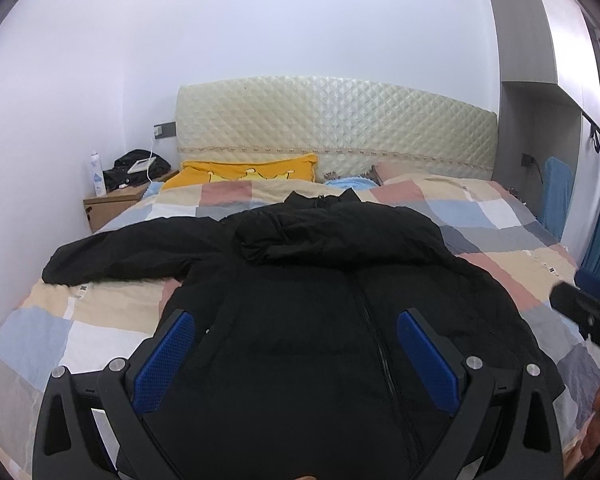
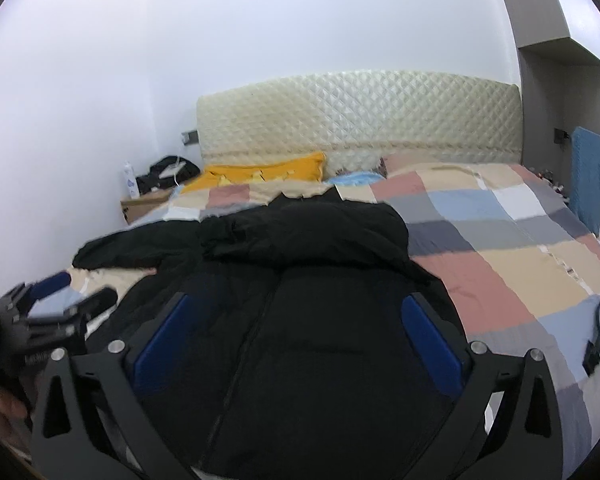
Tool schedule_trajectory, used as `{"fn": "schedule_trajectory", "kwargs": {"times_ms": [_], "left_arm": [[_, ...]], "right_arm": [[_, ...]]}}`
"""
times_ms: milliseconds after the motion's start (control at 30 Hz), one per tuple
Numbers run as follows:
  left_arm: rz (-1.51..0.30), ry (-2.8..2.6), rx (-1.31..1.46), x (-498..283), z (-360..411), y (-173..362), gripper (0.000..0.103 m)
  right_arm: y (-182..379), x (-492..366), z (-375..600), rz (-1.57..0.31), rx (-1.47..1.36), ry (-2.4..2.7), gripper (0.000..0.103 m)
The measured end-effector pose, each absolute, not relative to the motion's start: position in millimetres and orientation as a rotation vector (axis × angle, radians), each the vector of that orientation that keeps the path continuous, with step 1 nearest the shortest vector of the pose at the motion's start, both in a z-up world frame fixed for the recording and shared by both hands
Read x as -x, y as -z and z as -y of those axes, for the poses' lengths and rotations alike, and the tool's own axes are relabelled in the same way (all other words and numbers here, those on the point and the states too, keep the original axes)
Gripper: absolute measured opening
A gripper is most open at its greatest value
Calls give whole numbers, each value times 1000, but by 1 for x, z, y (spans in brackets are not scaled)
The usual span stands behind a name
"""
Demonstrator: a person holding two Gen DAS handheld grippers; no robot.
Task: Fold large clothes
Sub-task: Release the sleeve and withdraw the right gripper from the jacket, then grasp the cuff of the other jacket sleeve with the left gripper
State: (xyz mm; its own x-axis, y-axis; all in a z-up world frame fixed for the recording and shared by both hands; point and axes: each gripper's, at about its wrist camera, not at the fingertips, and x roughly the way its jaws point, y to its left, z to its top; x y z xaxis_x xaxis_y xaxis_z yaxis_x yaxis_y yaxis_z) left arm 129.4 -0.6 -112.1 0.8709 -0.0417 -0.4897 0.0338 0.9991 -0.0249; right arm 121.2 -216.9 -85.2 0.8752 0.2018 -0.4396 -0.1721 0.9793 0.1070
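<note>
- A black jacket (image 1: 320, 280) is spread zip-up across the middle of both frames, on a checked quilt (image 1: 500, 216)
- One sleeve (image 1: 120, 252) is stretched toward the left edge
- The left gripper (image 1: 296, 328) is held spread over the jacket, nothing pinched
- The right gripper (image 2: 296, 316) is likewise held wide apart, gripping nothing

Left claw (image 1: 296, 320) spread wide, right claw (image 2: 300, 312) likewise, empty
</note>
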Motion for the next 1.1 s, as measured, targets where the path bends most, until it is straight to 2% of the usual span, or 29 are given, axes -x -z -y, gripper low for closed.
{"fn": "schedule_trajectory", "kwargs": {"times_ms": [333,500,600,833,967,1100], "left_arm": [[-547,59,33,-133,-4,116,103],[-558,44,66,-141,-30,103,103],[-563,36,116,-155,-64,88,103],[-618,-34,261,-211,-199,71,103],[-655,-165,220,-249,-273,91,103],[-755,-206,290,-293,-344,137,103]], "right_arm": [[93,-115,218,-488,-77,-187,103],[98,-118,215,-498,-74,-165,103],[100,-118,212,-499,-74,-162,103],[105,-123,207,-514,-58,-158,103],[107,-127,201,-530,-53,-132,103],[113,-130,199,-558,-65,-77,103]]}}
